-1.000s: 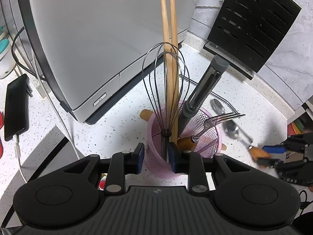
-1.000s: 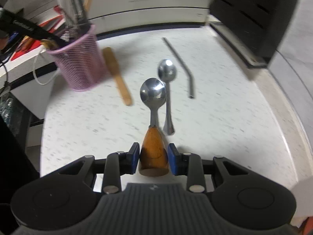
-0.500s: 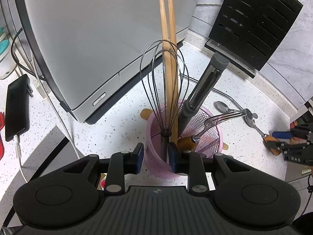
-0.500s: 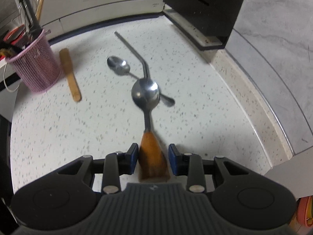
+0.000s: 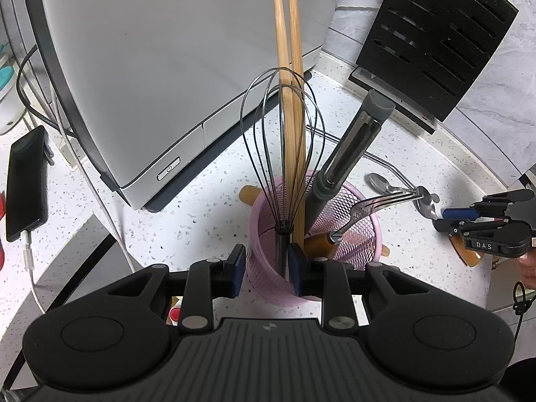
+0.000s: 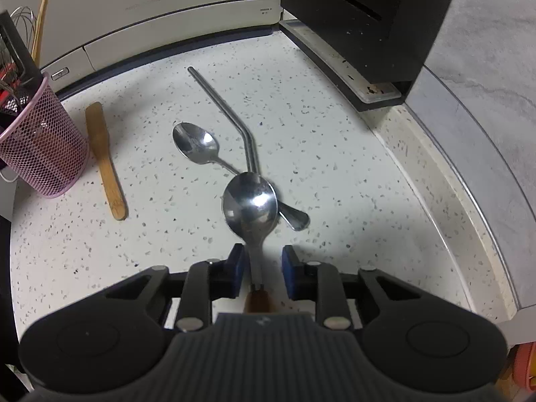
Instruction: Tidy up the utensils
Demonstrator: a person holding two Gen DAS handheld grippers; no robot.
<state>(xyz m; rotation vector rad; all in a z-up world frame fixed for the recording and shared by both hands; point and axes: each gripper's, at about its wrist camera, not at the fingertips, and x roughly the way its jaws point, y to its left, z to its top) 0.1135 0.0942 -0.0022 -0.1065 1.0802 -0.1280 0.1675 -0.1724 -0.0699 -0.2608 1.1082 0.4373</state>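
Two spoons (image 6: pixel 250 202), two chopsticks (image 5: pixel 288 100)

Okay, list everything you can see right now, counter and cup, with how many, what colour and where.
counter: 1, white speckled, under everything
cup: 1, pink mesh, counter's left
whisk: 1, metal, in cup
chopsticks: 2, wooden, in cup
grey tool: 1, grey, leaning in cup
fork: 1, metal, wooden handle, in cup
spatula: 1, wooden, flat beside cup
straw: 1, metal, bent, mid-counter
steel spoon: 1, silver, beside straw
wood-handled spoon: 1, silver, neck between right tongs
appliance: 1, white-grey, behind cup
rack: 1, black, slotted, back right
phone: 1, black, cabled, far left
left tongs: 1, black, blue pads, straddling cup rim
right tongs: 1, black, blue pads, closing around spoon neck
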